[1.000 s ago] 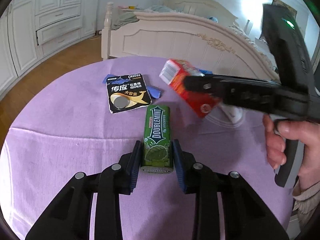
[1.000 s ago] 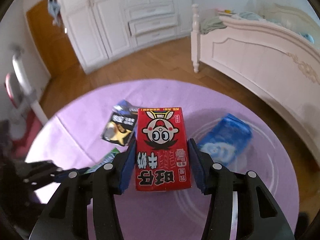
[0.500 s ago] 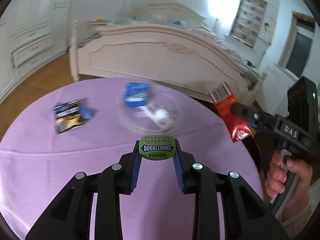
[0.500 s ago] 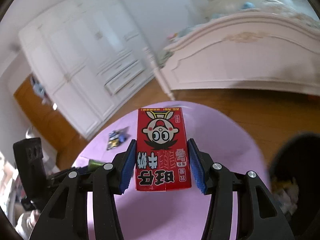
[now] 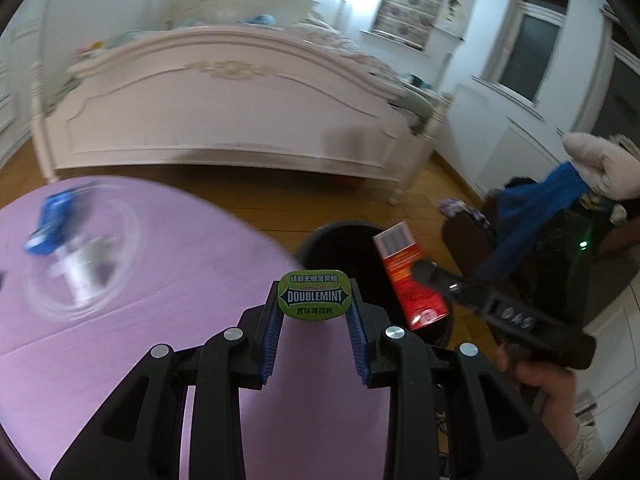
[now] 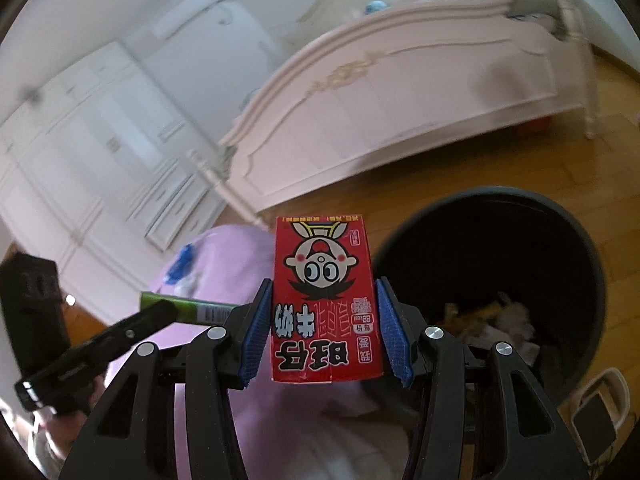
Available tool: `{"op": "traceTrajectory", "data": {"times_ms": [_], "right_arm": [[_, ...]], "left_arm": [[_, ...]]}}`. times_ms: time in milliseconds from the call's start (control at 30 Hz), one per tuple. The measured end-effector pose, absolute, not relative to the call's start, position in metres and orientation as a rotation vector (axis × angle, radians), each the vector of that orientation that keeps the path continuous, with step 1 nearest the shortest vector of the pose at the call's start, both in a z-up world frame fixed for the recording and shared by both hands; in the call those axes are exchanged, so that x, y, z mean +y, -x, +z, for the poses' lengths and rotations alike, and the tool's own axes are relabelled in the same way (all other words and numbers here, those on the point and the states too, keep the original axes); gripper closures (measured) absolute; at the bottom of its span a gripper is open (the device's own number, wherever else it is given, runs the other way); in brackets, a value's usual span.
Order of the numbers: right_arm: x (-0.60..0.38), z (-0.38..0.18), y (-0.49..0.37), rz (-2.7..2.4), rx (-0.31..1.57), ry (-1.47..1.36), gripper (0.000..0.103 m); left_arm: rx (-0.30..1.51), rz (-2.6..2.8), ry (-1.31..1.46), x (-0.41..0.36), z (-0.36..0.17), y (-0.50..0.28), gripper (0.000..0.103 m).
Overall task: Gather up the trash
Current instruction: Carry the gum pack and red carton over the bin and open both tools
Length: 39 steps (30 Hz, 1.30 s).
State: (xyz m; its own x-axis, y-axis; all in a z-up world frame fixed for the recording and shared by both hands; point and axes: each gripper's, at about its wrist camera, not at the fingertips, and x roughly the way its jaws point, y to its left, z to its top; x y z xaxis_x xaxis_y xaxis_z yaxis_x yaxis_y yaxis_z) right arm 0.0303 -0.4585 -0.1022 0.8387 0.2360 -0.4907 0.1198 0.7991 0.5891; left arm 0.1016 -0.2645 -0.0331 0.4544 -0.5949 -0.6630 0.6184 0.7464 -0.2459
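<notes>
**Carrying two pieces to the bin**

Left wrist view: the left gripper (image 5: 314, 334) is clamped on one green gum box (image 5: 315, 295) above the edge of the purple table (image 5: 120, 344); one blue packet (image 5: 50, 224) is left there, so collecting looks partly done.

Right wrist view: the right gripper (image 6: 324, 328) is clamped on one red milk carton (image 6: 325, 300) beside the one black bin (image 6: 500, 280), which already holds scraps; nothing is dropped yet.
</notes>
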Motion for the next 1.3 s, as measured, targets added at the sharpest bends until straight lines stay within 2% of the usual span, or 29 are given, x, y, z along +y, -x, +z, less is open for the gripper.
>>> {"op": "traceTrajectory", "data": {"times_ms": [433,1067,1167,1200,1233,1267,1300], "right_arm": [[-0.513,-0.159,-0.013,-0.044,0.627,-0.745,0.052],[-0.523,-0.182,-0.022,-0.063,0.685,-0.782,0.051],[-0.522,-0.181,-0.022,-0.070,0.696,-0.777,0.048],[-0.522,-0.179,-0.022,-0.073,0.695,-0.778,0.039],[-0.522,-0.178,-0.021,-0.076,0.691,-0.781,0.034],[-0.521,-0.176,-0.020,-0.076,0.687,-0.782,0.034],[-0.520,-0.174,-0.021,-0.075,0.688,-0.777,0.033]], "left_arm": [[0.872,-0.843,-0.095,-0.348,-0.058,-0.110,0.073],[0.943,-0.856,-0.143,-0.372,-0.073,-0.119,0.071],[0.937,-0.853,-0.151,-0.372,-0.072,-0.117,0.068],[0.934,-0.854,-0.153,-0.371,-0.071,-0.118,0.065],[0.928,-0.853,-0.156,-0.370,-0.069,-0.116,0.056],[0.917,-0.851,-0.155,-0.367,-0.067,-0.114,0.045],[0.896,-0.851,-0.153,-0.364,-0.062,-0.111,0.041]]}}
